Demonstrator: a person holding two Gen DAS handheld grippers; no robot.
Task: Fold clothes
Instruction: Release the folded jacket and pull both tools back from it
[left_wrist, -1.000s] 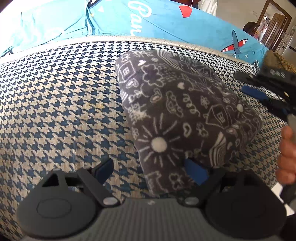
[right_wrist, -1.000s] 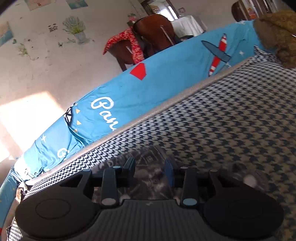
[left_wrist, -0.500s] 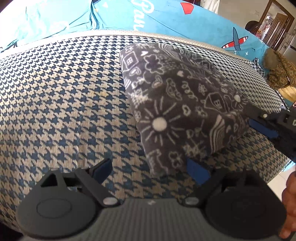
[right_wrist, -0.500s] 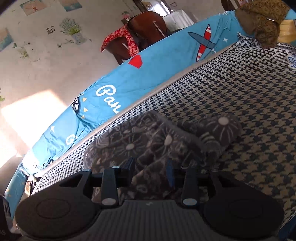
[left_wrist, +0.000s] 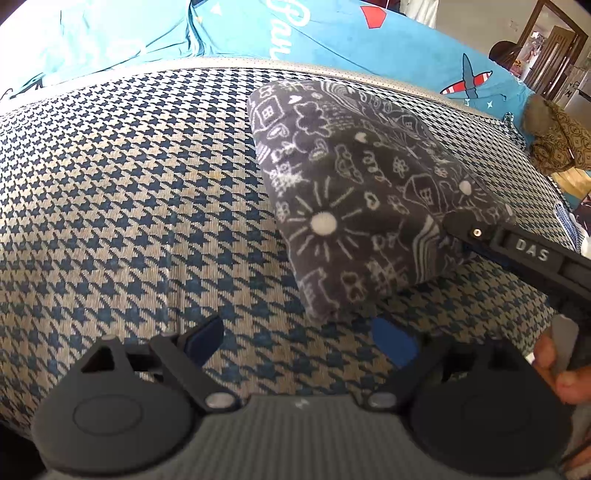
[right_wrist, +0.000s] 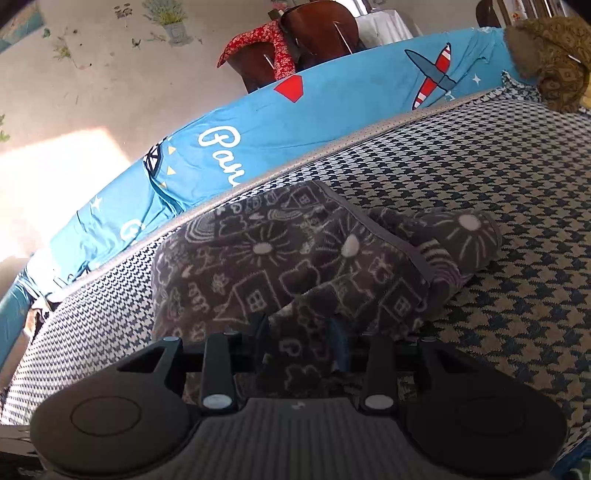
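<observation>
Folded grey garment lies on the houndstooth mattress, long axis running from the near corner up toward the blue sheet at the far edge. Left gripper stands wide, nothing between its pads, with the garment's near corner just ahead and slightly to its right. Right gripper is the nearer one: jaws narrowed on a bunch of the garment's near edge, apparently pinching it.

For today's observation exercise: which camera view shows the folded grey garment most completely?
The left wrist view: the folded grey garment lies almost wholly in sight on the houndstooth cover. The right wrist view shows it side-on, near edge hidden behind the jaws.
</observation>
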